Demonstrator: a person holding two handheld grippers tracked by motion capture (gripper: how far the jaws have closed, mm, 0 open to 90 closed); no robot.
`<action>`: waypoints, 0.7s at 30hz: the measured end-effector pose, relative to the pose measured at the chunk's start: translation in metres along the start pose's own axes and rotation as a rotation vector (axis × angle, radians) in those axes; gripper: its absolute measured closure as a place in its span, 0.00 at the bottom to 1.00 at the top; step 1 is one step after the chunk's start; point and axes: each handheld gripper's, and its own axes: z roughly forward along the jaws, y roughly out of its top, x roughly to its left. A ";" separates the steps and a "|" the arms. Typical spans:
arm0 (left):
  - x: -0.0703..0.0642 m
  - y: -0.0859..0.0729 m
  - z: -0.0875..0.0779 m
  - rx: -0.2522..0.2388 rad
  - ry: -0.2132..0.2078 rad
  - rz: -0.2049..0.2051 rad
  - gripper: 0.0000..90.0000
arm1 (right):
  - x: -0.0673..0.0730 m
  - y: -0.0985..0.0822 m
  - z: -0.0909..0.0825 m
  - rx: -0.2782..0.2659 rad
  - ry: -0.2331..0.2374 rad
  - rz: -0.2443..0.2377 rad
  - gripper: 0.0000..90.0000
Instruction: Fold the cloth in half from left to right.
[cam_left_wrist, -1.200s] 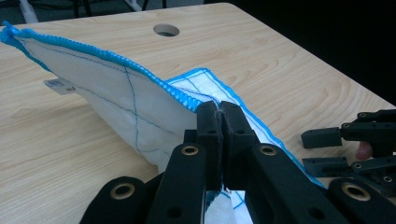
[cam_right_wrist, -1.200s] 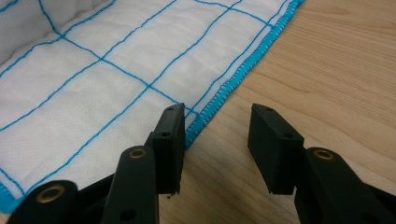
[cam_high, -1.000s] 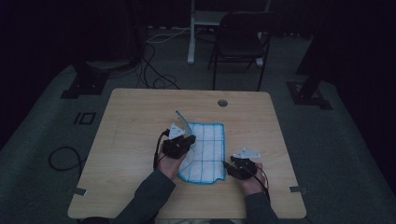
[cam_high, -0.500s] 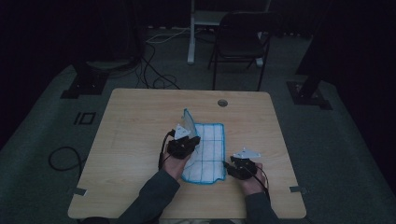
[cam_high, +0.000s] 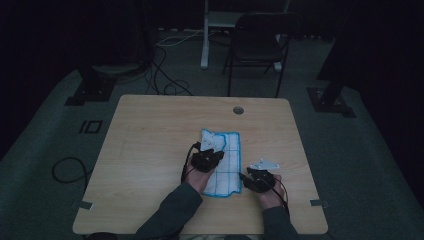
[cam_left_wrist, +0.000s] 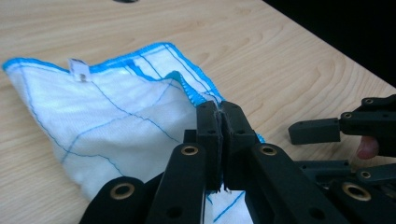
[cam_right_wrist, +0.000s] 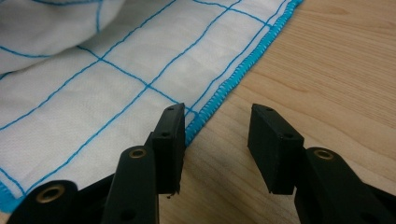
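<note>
Cloth (cam_left_wrist: 107, 121) edge pinched in left gripper (cam_left_wrist: 219, 121) jaws; right gripper (cam_right_wrist: 215, 140) jaws gape at its hem.

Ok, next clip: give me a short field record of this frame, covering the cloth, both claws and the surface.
work in hand: folding a cloth
cloth: white with blue grid lines and blue hem, lying on the table, left part folded over onto the rest
left claw: shut on the cloth, pinching a hemmed edge between its jaws
right claw: open, nothing between its jaws, sitting at the cloth's right hem
table: light wood, round hole near the far edge
background: dark floor, a chair and cables beyond the table
</note>
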 end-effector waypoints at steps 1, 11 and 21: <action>-0.001 0.000 0.001 0.005 -0.006 -0.002 0.97 | 0.000 0.000 0.000 0.000 0.000 0.000 0.63; -0.008 0.010 -0.032 -0.077 -0.091 0.016 0.82 | 0.000 0.000 -0.001 -0.002 -0.001 0.005 0.63; 0.018 0.000 -0.072 -0.116 0.010 0.027 0.77 | 0.000 0.000 -0.001 -0.001 -0.004 0.002 0.63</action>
